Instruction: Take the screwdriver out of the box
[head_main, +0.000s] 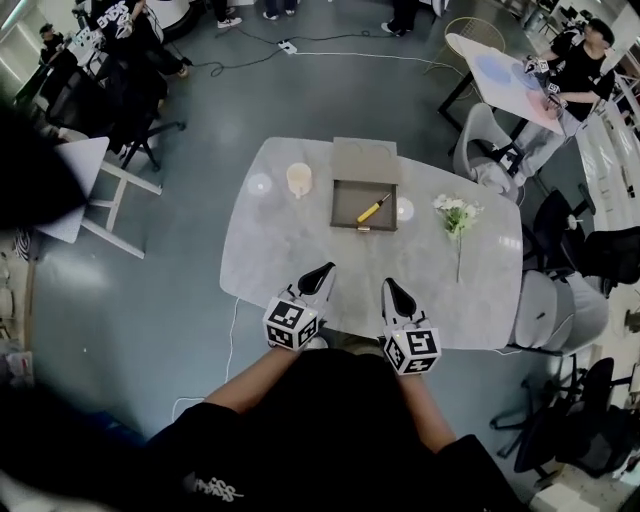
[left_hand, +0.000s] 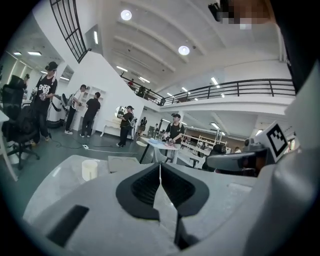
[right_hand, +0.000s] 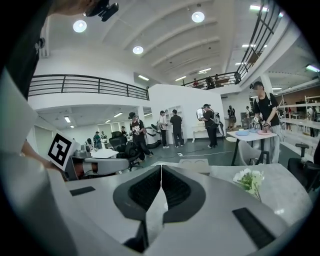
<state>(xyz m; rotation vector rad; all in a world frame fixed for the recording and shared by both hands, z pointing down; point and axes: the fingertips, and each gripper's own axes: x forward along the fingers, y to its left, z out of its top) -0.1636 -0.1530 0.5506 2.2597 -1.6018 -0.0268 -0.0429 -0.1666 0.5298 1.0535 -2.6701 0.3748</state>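
Screwdriver (head_main: 374, 208): yellow handle, lying at a slant inside the open box (head_main: 348, 205), toward its right side as the head view shows it. I record it as not yet taken out, and neither gripper is near it.

Table (head_main: 290, 250): pale marbled top with rounded corners. Everything listed below sits on it or hangs over it.

Box: shallow and brown, at the far middle of the table. Its lid (head_main: 365, 160) is folded back flat behind it.

Left gripper (head_main: 326, 267): over the near edge of the table, pointing toward the box and well apart from it. In the left gripper view I see the jaws together, the dark pads meeting along a thin line with nothing between them. It touches nothing.

Right gripper (head_main: 390, 284): beside the left one, also over the near edge and well short of the box. In the right gripper view the jaws are likewise pressed together and empty.

Flowers (head_main: 456, 215): white blooms on a long stem, lying on the table to the right of the box and apart from it.

Cup (head_main: 299, 179): pale and upright, to the left of the box, near it but not touching.
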